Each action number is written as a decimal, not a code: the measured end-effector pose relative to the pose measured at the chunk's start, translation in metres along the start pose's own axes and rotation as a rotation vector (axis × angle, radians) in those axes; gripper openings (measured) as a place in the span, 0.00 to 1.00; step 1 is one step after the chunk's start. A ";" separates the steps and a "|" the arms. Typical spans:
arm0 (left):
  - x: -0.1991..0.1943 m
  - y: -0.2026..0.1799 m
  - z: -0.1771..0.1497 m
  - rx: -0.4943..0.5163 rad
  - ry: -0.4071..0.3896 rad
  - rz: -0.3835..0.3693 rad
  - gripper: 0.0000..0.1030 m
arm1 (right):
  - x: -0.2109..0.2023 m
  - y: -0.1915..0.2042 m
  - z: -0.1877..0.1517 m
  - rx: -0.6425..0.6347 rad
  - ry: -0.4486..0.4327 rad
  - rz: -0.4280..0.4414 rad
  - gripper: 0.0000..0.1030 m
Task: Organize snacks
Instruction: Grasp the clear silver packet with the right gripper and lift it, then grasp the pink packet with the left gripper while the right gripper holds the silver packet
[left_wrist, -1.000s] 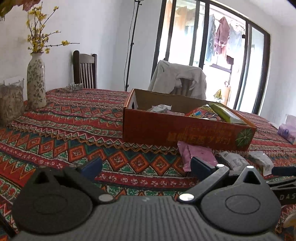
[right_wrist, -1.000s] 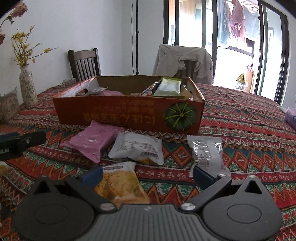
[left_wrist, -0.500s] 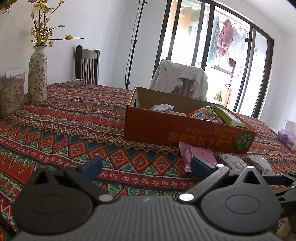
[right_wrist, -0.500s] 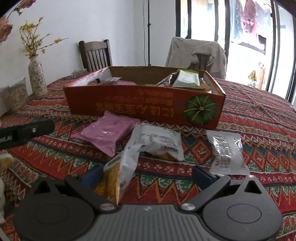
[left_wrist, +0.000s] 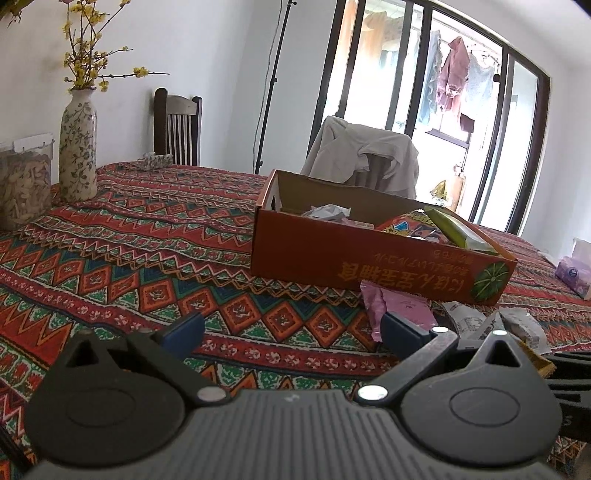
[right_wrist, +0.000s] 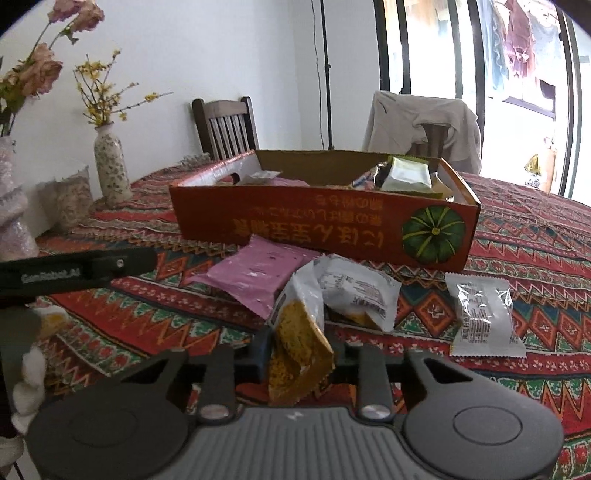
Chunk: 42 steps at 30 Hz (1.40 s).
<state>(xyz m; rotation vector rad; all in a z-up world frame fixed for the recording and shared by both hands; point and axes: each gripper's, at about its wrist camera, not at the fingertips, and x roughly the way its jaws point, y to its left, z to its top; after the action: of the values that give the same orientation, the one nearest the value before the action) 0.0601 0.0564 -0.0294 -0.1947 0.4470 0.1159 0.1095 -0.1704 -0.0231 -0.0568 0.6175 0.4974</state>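
Crinkly film, light and slippery: my right gripper (right_wrist: 299, 354) is closing on the yellow snack packet (right_wrist: 299, 347) by its end, just in front of the orange box (right_wrist: 325, 225). I judge the cake inside soft. My left gripper (left_wrist: 291, 328) is open, empty.

Hidden and cut-off parts

The box (right_wrist: 325, 229) wall hides most snacks inside; the pink packet (left_wrist: 399, 310) lies partly behind the left gripper's finger (left_wrist: 402, 332); the tissue pack (left_wrist: 574, 271) is cut by the frame edge.

Three snack packets (right_wrist: 255, 280) lie on the table (right_wrist: 535, 229) before the box (right_wrist: 325, 225) (more inside).
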 end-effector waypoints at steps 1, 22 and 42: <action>0.000 0.000 0.000 0.001 0.000 0.003 1.00 | -0.002 -0.001 0.000 0.004 -0.006 0.005 0.25; 0.008 -0.023 0.020 0.044 0.048 0.020 1.00 | -0.037 -0.080 0.010 0.145 -0.180 -0.101 0.14; 0.079 -0.102 0.027 0.197 0.234 0.038 1.00 | -0.021 -0.127 0.005 0.242 -0.228 -0.122 0.14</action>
<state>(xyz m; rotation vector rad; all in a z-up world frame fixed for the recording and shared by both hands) 0.1574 -0.0315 -0.0236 -0.0053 0.6920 0.0861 0.1562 -0.2907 -0.0195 0.1889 0.4438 0.3031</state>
